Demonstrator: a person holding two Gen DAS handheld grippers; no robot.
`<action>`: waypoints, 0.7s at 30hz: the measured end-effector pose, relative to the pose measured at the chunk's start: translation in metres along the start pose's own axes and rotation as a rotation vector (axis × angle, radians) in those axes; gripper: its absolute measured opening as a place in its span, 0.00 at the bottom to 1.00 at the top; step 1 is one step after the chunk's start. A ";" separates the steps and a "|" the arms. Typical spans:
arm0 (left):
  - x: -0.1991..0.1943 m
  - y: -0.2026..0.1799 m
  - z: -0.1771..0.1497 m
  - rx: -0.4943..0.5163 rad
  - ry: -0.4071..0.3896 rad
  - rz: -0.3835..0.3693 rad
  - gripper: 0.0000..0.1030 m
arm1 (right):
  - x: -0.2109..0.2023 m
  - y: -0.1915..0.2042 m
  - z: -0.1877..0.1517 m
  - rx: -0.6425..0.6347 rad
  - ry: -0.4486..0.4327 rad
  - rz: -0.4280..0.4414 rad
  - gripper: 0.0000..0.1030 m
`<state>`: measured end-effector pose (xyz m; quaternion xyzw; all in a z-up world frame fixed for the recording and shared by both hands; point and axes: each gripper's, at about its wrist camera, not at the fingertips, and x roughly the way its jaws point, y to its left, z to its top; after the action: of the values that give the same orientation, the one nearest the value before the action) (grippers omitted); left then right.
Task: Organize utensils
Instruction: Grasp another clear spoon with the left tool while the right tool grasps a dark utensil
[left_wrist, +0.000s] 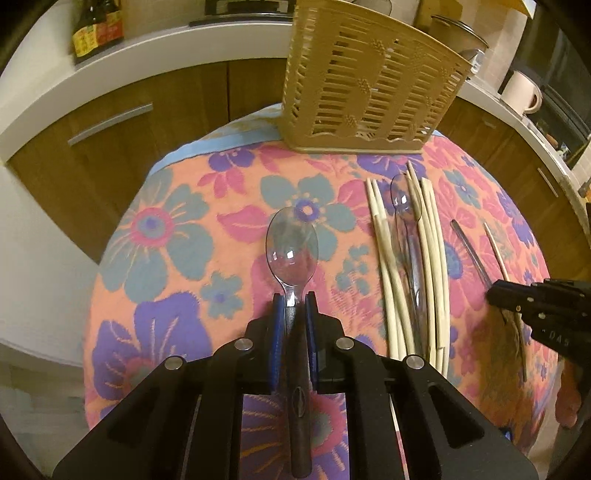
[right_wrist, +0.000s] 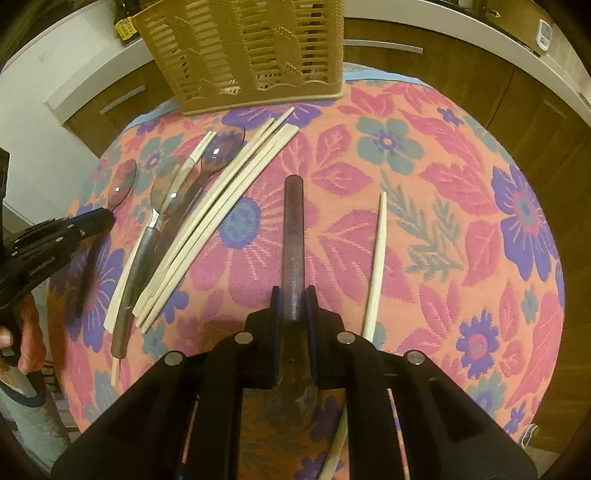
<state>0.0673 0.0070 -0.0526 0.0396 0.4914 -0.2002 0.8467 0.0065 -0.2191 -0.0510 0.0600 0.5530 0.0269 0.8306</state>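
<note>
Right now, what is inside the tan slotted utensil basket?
Through the slots of the utensil basket only its inner walls and gaps show, no utensils visible. Its top opening is cropped, so the contents stay uncertain.

A flowered cloth (left_wrist: 177, 236) in orange, pink, purple and teal covers the tabletop, with a pale blue edge (left_wrist: 221, 142) at its far side. Beyond that far edge runs a white counter (left_wrist: 155, 44) over brown wooden cabinet doors (left_wrist: 110, 122) with metal bar handles (left_wrist: 109, 123). On the counter, far left of the cloth, stands a dark bottle with a yellow label (left_wrist: 92, 29). Far right of the cloth, a pale mug (left_wrist: 521, 92) sits on the counter beside a lidded metal pot (left_wrist: 461, 35). In the right wrist view a small white device (right_wrist: 543, 33) lies on the counter, off the cloth's far right corner.
</note>
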 end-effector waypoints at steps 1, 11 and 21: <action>0.000 0.001 0.000 0.001 0.000 -0.004 0.10 | 0.000 0.000 0.001 0.001 0.006 0.003 0.10; -0.003 0.000 0.001 0.048 0.023 0.010 0.25 | 0.009 0.002 0.027 -0.021 0.069 -0.031 0.21; 0.004 -0.027 -0.001 0.167 0.045 0.140 0.10 | 0.014 0.022 0.028 -0.082 0.091 -0.065 0.10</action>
<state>0.0584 -0.0186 -0.0528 0.1488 0.4878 -0.1798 0.8412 0.0385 -0.1976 -0.0499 0.0067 0.5904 0.0252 0.8067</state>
